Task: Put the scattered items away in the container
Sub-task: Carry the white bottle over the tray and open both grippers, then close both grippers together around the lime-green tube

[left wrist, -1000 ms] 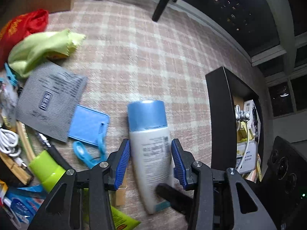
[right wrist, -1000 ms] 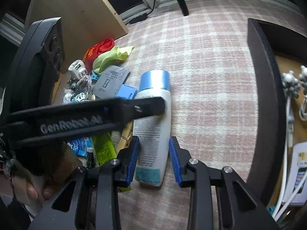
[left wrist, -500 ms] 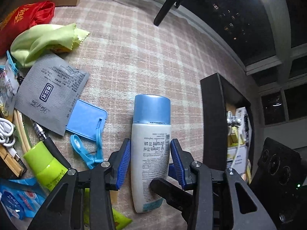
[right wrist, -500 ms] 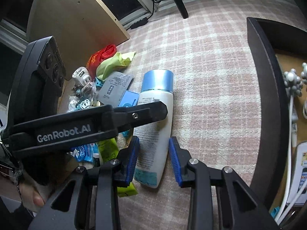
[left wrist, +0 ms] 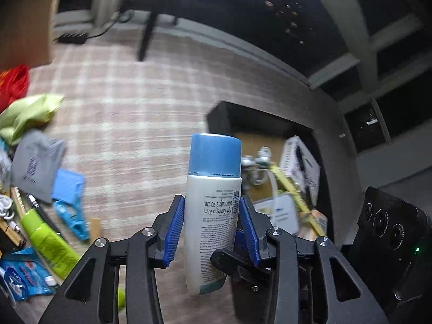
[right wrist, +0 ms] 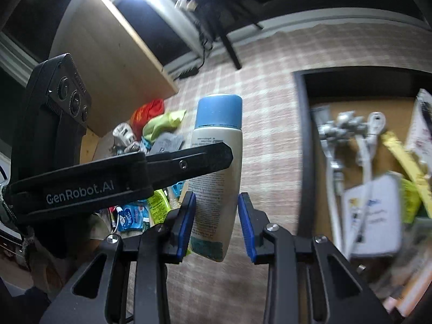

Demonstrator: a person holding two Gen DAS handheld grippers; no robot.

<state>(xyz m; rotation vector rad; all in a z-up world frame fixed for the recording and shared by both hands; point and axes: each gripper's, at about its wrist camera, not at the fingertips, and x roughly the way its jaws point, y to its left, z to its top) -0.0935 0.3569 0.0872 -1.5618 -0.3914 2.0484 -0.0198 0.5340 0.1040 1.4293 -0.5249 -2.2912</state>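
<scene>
Bottle (left wrist: pixel 213 205) | pinched by left tongs (left wrist: pixel 212 222) | right tongs (right wrist: pixel 217 222) spread | container (right wrist: pixel 302 145): cables, cards

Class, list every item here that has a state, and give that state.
bottle: cap on, gripped, raised.
left tool: shut on the bottle.
right tool: open, straddling the bottle's base, gap at one pad.
container: open-topped, partly filled.
</scene>
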